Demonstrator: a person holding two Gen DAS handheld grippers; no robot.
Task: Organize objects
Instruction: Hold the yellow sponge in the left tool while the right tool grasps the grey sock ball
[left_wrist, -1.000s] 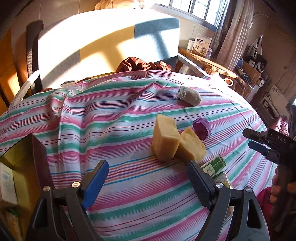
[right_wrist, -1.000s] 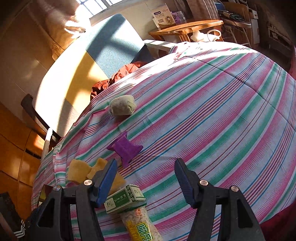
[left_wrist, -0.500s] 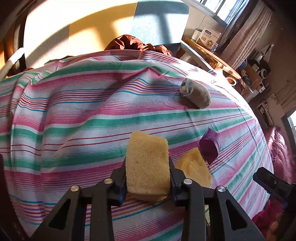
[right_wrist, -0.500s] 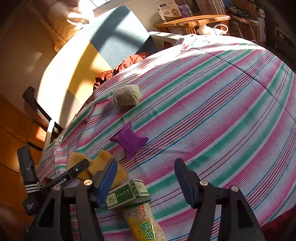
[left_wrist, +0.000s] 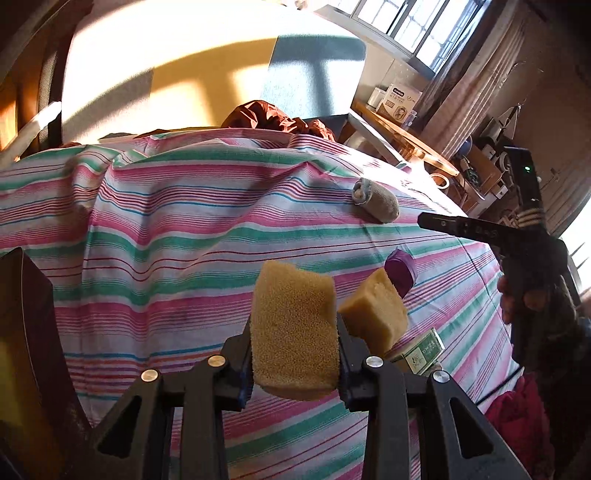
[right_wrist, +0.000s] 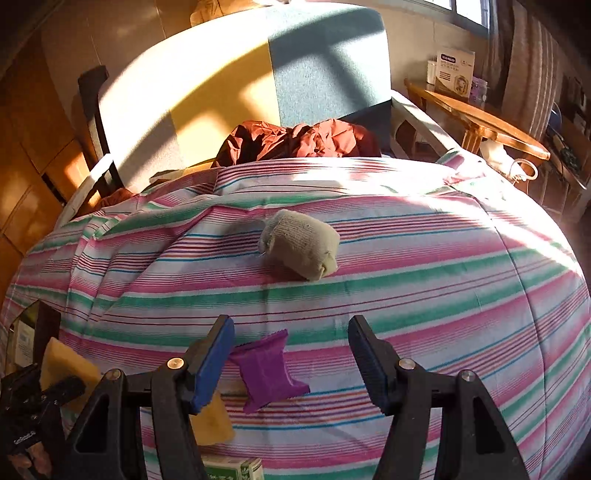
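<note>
My left gripper (left_wrist: 294, 363) is shut on a yellow sponge (left_wrist: 293, 325) and holds it above the striped cloth (left_wrist: 166, 236). A second yellow sponge (left_wrist: 375, 314) lies just right of it, also in the right wrist view (right_wrist: 214, 419). My right gripper (right_wrist: 290, 363) is open and hovers over a purple packet (right_wrist: 267, 369), which also shows in the left wrist view (left_wrist: 400, 271). A rolled grey sock (right_wrist: 301, 249) lies farther back; the left wrist view shows it too (left_wrist: 376, 203). A green box (left_wrist: 421, 349) lies by the sponges.
A brown open box (left_wrist: 26, 350) stands at the left edge of the cloth. A dark red garment (right_wrist: 295, 142) lies behind the cloth against a chair back (right_wrist: 236, 85). A wooden side table (right_wrist: 480, 122) with boxes stands at the right.
My left gripper closed on the yellow sponge and lifted it off the cloth. My right gripper swung left and now hovers over the purple packet.
</note>
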